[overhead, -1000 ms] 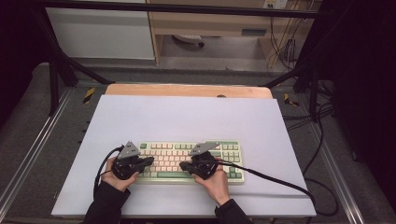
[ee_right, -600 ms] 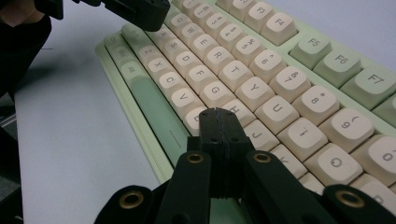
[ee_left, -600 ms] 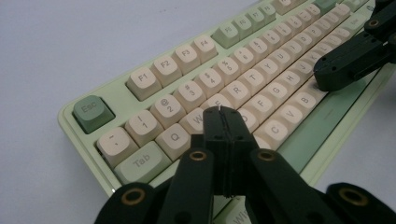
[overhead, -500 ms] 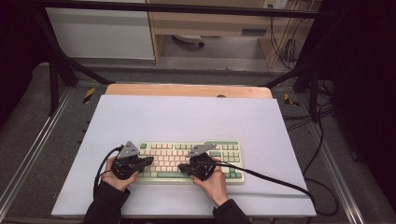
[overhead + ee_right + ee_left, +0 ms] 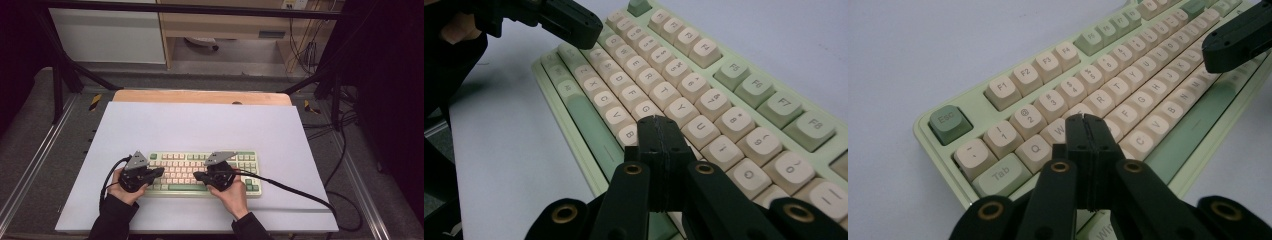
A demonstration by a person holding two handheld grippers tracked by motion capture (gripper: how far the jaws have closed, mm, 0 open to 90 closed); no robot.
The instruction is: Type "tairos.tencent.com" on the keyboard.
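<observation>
A pale green keyboard (image 5: pixel 247 161) with cream and green keys lies near the front edge of the white table top. My left gripper (image 5: pixel 161 172) hovers over its left end, jaws shut with nothing between them; in the left gripper view its tips (image 5: pixel 1084 120) sit above the W and E keys of the keyboard (image 5: pixel 998 92). My right gripper (image 5: pixel 196 176) is shut and empty too, over the middle of the bottom rows; its tips (image 5: pixel 659 122) hang above the H and N keys of the keyboard (image 5: pixel 744 80). Each gripper's jaws point toward the other.
The white table top (image 5: pixel 200 125) has a wooden strip (image 5: pixel 200 96) along its far edge. A black cable (image 5: pixel 295 191) trails right from the right gripper across the table. Metal frame legs and loose cables stand on the floor to both sides.
The right gripper has shifted slightly left along the keyboard toward the left gripper. The left gripper has stayed in place.
</observation>
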